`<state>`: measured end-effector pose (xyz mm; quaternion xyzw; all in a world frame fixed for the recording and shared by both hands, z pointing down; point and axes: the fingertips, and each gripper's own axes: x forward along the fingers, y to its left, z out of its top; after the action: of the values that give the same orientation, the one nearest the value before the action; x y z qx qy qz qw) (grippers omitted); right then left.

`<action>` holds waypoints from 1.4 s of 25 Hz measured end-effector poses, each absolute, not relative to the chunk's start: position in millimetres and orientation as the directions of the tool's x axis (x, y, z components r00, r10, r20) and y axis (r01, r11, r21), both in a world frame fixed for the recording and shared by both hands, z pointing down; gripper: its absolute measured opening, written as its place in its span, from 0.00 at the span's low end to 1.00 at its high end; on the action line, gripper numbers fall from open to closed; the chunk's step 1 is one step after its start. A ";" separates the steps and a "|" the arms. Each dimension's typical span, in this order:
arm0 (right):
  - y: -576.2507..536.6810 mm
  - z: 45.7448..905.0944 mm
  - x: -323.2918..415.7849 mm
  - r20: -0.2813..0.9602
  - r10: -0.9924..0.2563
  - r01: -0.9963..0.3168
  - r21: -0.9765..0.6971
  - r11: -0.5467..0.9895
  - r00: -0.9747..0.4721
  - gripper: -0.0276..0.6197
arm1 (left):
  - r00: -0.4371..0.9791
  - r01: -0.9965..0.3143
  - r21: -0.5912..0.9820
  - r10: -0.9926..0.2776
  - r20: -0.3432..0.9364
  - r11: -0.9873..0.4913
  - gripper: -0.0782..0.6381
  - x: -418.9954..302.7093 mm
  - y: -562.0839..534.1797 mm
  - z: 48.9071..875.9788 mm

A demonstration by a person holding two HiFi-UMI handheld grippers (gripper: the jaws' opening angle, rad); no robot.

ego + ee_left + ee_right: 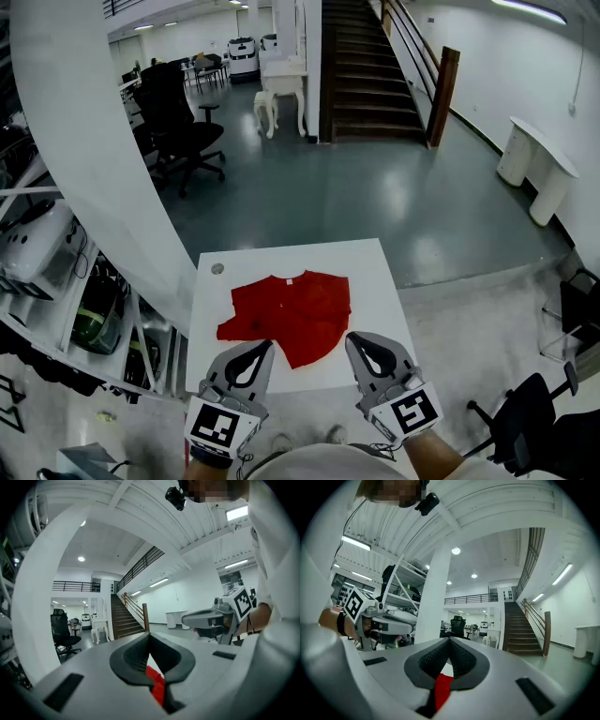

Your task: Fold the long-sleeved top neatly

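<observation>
- Over the near edge of the white worktop, the left claw and the right claw hang side by side. Each has its jaws pressed together and grips nothing.
- A red sliver shows in the gap behind each pair of closed tips. It is probably the garment lying beyond rather than pinched cloth, though the gripper views are too tight to be sure.
- The red long-sleeved top lies spread on the worktop just ahead of both claws, collar at the far side, its left part rumpled.
- Risk: pinching only the upper layer, or pinching unevenly at the rumpled side, would likely skew the fold. A hard pull toward the near edge could drag the top off.
- No container stands on the worktop, only a small round disc at its far left corner. The shelving to the left holds gear too dim to name.
</observation>
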<state>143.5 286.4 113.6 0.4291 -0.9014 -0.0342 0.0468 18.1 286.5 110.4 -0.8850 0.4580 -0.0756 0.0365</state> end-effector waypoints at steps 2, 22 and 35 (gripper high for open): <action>283.3 103.9 144.9 0.034 -0.777 -0.770 0.111 0.628 -0.629 0.06 | 0.576 -0.802 -0.135 -0.814 0.079 -0.581 0.12 21.7 285.7 105.1; 279.7 91.8 143.6 -0.047 -0.776 -0.775 0.117 0.621 -0.629 0.06 | 0.579 -0.802 -0.119 -0.811 0.087 -0.586 0.12 17.4 286.5 107.3; 278.4 98.3 140.6 -0.033 -0.760 -0.758 0.110 0.643 -0.650 0.53 | 0.602 -0.789 -0.093 -0.795 0.073 -0.607 0.51 21.7 284.4 106.1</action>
<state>140.6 278.4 98.3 0.4185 -0.9064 -0.0572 0.0081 21.7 284.4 106.1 -0.8947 0.4426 -0.0536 0.0256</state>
